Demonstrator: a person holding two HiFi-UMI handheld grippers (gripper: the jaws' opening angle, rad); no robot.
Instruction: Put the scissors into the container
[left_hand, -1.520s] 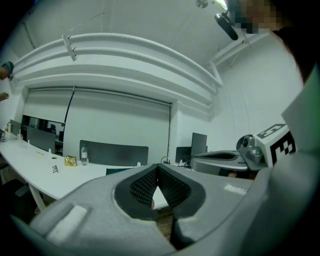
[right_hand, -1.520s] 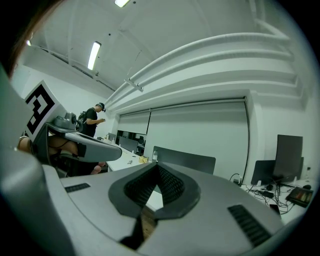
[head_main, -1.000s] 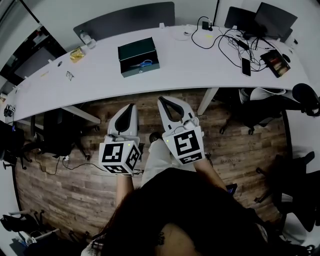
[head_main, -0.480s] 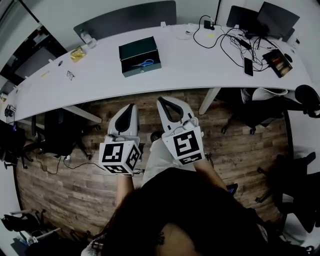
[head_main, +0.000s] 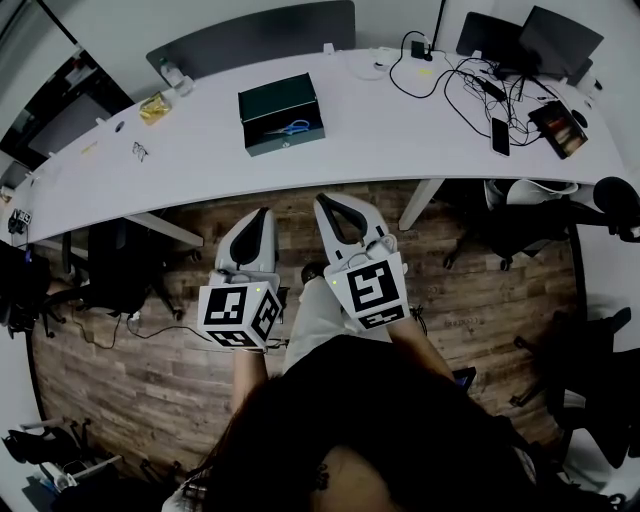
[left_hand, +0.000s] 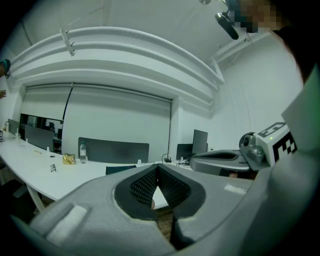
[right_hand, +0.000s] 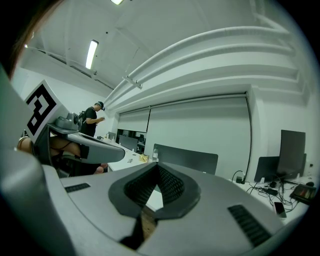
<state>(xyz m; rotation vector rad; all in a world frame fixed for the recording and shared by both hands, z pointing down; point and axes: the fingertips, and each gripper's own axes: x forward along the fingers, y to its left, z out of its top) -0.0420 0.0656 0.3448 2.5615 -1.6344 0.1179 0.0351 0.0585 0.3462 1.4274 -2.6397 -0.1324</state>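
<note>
Blue-handled scissors (head_main: 290, 127) sit in the dark green box container (head_main: 283, 141) on the white table (head_main: 400, 130). The left gripper (head_main: 262, 213) and right gripper (head_main: 326, 201) are closed, empty and held clear, so the job looks done.

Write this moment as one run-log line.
scissors: inside container | left gripper: shut, empty | right gripper: shut, empty | both: short of table

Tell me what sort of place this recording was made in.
Most likely an open-plan office: a long curved white desk, dark computer monitors with tangled black cables at its right end, and black wheeled office chairs on the wood-plank floor.
</note>
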